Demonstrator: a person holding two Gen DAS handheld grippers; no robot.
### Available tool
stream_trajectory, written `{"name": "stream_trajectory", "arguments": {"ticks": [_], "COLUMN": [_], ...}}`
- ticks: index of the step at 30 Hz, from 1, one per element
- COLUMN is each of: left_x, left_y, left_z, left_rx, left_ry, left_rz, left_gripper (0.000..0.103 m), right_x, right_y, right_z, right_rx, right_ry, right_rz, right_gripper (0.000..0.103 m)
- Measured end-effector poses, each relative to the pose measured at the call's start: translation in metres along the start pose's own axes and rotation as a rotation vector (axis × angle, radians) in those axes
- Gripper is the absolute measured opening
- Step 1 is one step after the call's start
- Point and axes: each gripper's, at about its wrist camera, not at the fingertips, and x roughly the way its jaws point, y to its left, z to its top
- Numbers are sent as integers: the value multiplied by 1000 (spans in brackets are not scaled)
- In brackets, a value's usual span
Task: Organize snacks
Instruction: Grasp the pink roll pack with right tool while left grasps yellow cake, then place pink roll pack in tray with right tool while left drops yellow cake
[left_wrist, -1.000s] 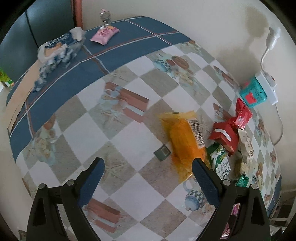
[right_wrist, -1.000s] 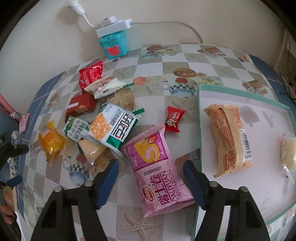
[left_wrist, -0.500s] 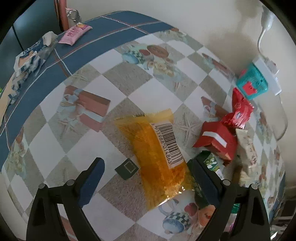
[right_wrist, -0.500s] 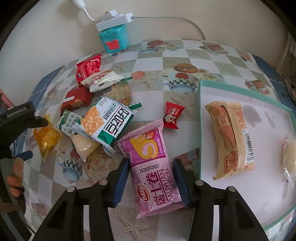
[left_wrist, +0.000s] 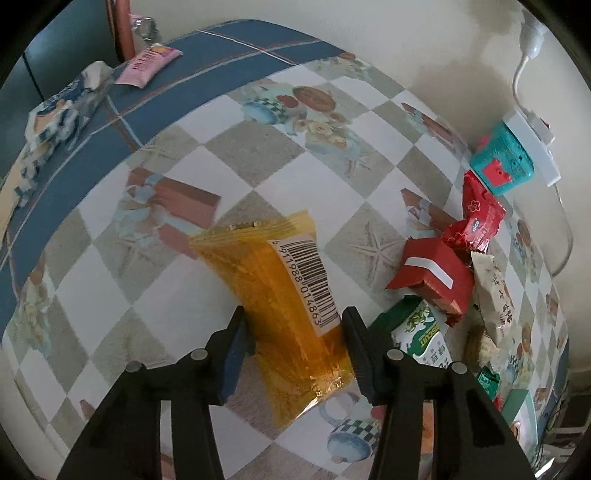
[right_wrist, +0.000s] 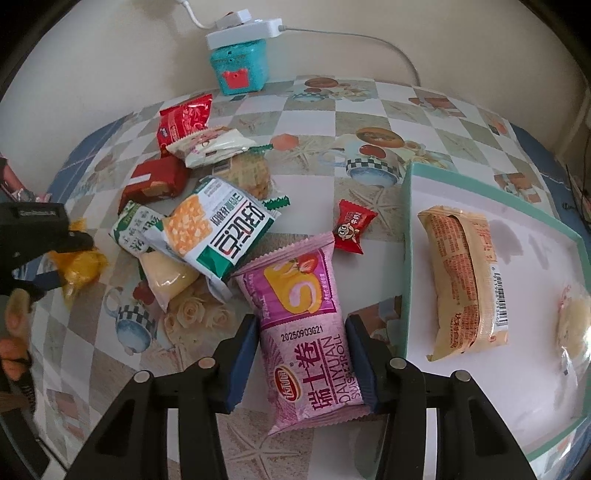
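Left tongs (left_wrist: 293, 332): jaws closing around the near half of the orange packet (left_wrist: 280, 295); both pads appear to meet its sides, though how firm the hold is cannot be told.
Right tongs (right_wrist: 301, 345): drawn narrow on the pink Swiss roll packet (right_wrist: 303, 328), both pads against its edges, the packet lying flat on the bench (right_wrist: 314, 110).
Snack locations: orange packet on the bench, left of the loose pile; pink packet at the near edge of the pile, just left of the tray (right_wrist: 410, 258). A tan wrapped cake (right_wrist: 465, 280) and a clear-wrapped item (right_wrist: 572, 325) are already in the tray.
Risk, slip: both wrappers are judged slick and air-filled; a pinch on film alone may let the contents slide out when lifted.
Risk, crushing: soft cake inside the pink packet may be squashed if the pads are pressed harder.
Risk, snagging: the far end of the pink packet touches the white and green packet (right_wrist: 218, 229); that neighbour could be dragged along.
Risk, tray rim: a low carry may catch the tray's raised green edge.
Legible, pink packet: "DALIYUAN SWISS ROLL", "20250903G21".
Legible, orange packet: barcode digits "6911988014863".
Legible, green packet (left_wrist: 424, 332): "BISCUIT".
Other writing: Chinese characters on several wrappers, not read reliably.
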Motion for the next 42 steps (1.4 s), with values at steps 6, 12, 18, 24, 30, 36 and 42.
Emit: {"name": "stream_trajectory", "arguments": {"ticks": [6, 12, 18, 24, 30, 36, 42], "left_x": [-32, -61, -89, -111, -124, -137, -146], "left_y": [9, 9, 6, -1, -16, -47, -83], "left_z": [-8, -20, -23, -25, -34, -50, -73], "left_rx": [-9, 6, 16, 30, 63, 145, 252], "left_ry": [-46, -94, -152, -194, -197, -190, -161], "left_rz": [-11, -37, -66, -108, -170, -238, -311], "left_gripper": [52, 52, 52, 52, 52, 52, 52], "right_x": [4, -2, -31, -68, -86, -109, -126], "right_y": [4, 1, -5, -19, -55, -99, -145], "right_z": [-4, -4, 4, 11, 10, 4, -5], "right_rx": [-31, -11, 28, 78, 168, 271, 374], "right_ry": [12, 1, -61, -132, -160, -199, -226], "right_rz": [-26, -8, 42, 29, -4, -65, -147], "right_gripper": [47, 41, 41, 41, 41, 41, 42]}}
